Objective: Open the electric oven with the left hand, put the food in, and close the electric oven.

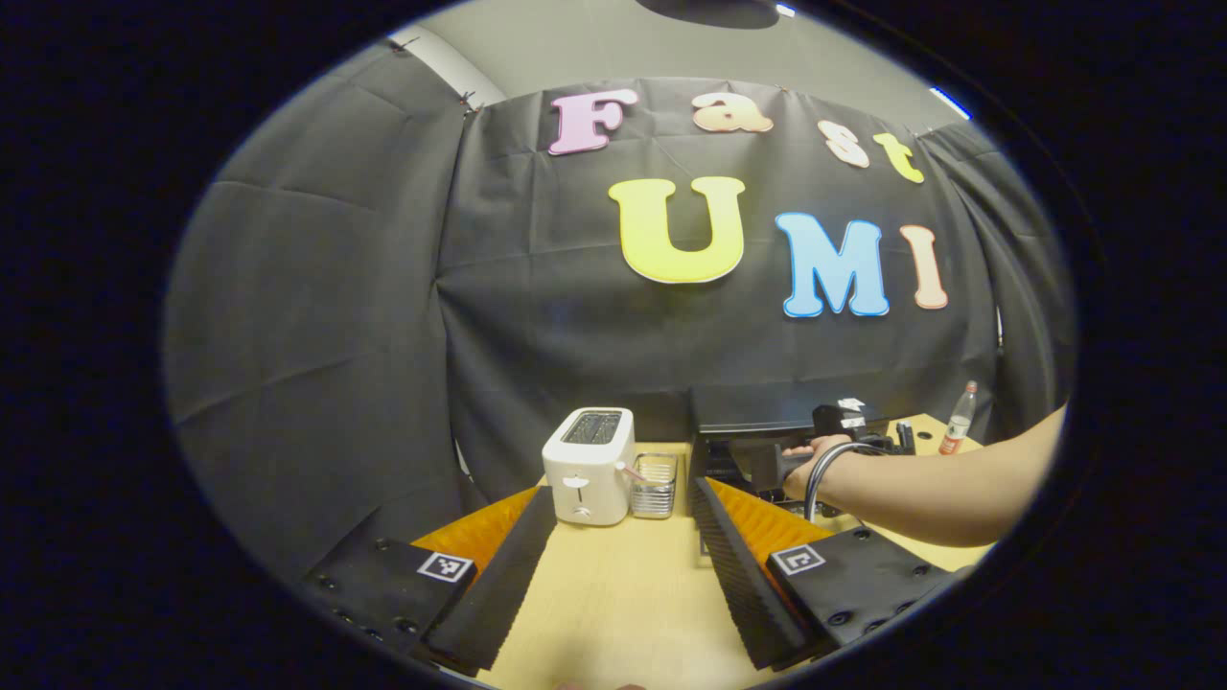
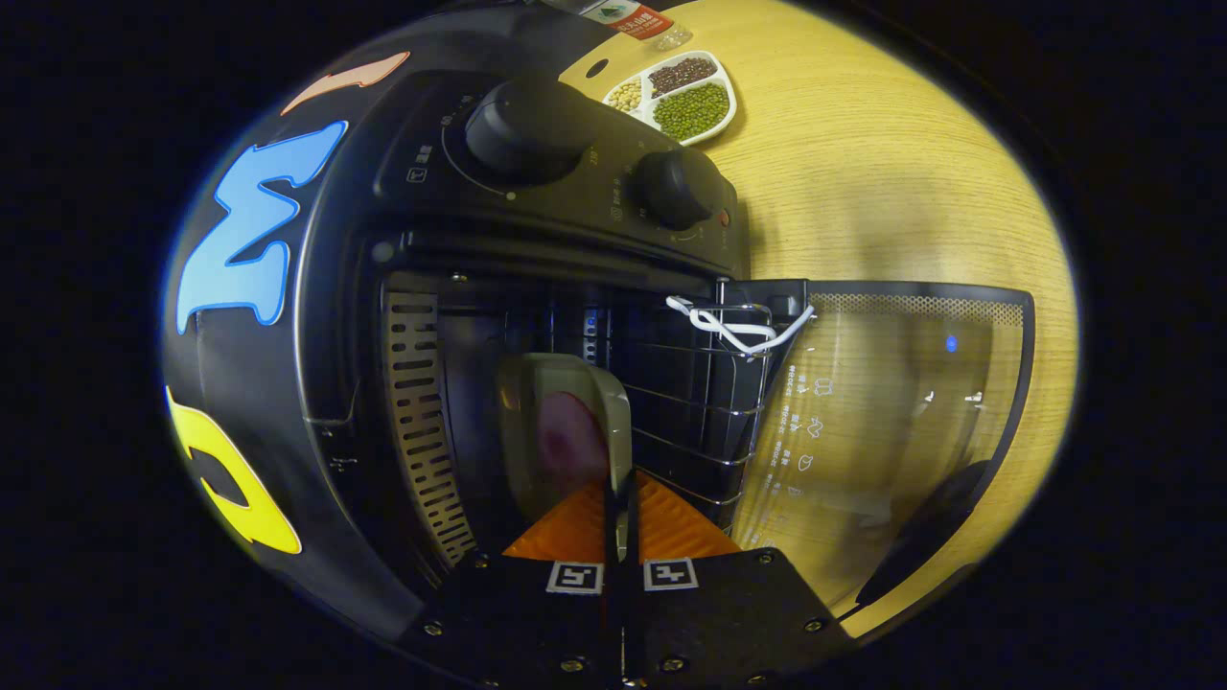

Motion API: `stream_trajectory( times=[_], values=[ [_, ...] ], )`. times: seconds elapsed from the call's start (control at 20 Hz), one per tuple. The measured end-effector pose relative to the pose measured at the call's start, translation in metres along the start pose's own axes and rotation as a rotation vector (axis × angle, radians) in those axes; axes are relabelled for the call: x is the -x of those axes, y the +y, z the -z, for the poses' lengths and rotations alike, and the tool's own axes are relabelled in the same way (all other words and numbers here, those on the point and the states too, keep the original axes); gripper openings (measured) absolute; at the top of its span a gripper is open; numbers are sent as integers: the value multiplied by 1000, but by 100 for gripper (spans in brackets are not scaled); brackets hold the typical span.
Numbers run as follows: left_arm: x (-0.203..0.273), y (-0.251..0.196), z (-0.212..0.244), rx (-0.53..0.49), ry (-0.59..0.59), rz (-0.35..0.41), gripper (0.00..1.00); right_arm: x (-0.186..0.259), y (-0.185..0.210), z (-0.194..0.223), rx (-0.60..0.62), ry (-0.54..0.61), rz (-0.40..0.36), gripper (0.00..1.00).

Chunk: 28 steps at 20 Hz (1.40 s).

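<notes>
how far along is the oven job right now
Done: the electric oven is open, its glass door swung flat. In hand: the right gripper is shut on the rim of a plate of food, which is already inside the cavity by the wire rack. The left gripper is open over the table. Left: release the plate, withdraw, close the door.

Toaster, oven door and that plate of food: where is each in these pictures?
toaster [image 1: 588, 467]: left gripper view, on its white front face.
oven door [image 2: 901, 422]: right gripper view, on the glass pane, swung open.
plate of food [image 2: 566, 436]: right gripper view, on the food, inside the oven.
</notes>
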State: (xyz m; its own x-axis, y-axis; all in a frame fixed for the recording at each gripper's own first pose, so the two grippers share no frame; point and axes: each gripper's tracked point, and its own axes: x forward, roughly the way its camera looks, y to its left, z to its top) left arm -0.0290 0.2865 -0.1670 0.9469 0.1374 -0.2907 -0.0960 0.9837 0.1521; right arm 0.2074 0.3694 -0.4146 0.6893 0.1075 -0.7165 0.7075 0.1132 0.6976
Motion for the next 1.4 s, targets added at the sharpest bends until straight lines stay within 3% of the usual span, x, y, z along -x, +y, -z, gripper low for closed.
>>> stream_trajectory(
  times=[0.15, 0.35, 0.4, 0.6, 0.65, 0.75, 0.95, 1.0, 1.05, 1.15, 1.3, 1.35, 1.4],
  values=[
    [-7, -10, -6, 8, -8, 12, 97, 10, 13, 5, 80, 32, -69, 7],
    [-20, -27, -19, 43, -18, 40, 97, 49, 10, 6, 302, 92, -78, 30],
    [-25, -34, -21, 58, -14, 54, 97, 62, 10, 0, 389, 102, -83, 30],
    [-43, -69, -36, 64, -29, 112, 97, 134, 26, -39, 769, 68, -166, 46],
    [-48, -83, -40, 61, -36, 130, 97, 155, 31, -53, 862, 47, -192, 51],
    [-53, -108, -51, 63, -44, 168, 100, 194, 51, -76, 1021, -23, -261, 51],
    [-55, -153, -86, 58, -91, 216, 97, 283, 99, -128, 1289, -278, -413, 51],
    [-53, -163, -98, 58, -107, 225, 100, 302, 108, -139, 1326, -337, -440, 51],
    [-52, -173, -108, 57, -123, 230, 92, 320, 116, -151, 1358, -400, -468, 51],
    [-50, -187, -125, 66, -152, 231, 97, 356, 125, -175, 1389, -495, -517, 51],
    [-56, -203, -130, 76, -152, 224, 97, 376, 127, -204, 1386, -568, -534, 94],
    [-61, -209, -126, 67, -141, 223, 98, 381, 125, -209, 1383, -572, -538, 99],
    [-66, -212, -120, 56, -123, 220, 100, 381, 125, -214, 1380, -566, -534, 90]
  ],
)
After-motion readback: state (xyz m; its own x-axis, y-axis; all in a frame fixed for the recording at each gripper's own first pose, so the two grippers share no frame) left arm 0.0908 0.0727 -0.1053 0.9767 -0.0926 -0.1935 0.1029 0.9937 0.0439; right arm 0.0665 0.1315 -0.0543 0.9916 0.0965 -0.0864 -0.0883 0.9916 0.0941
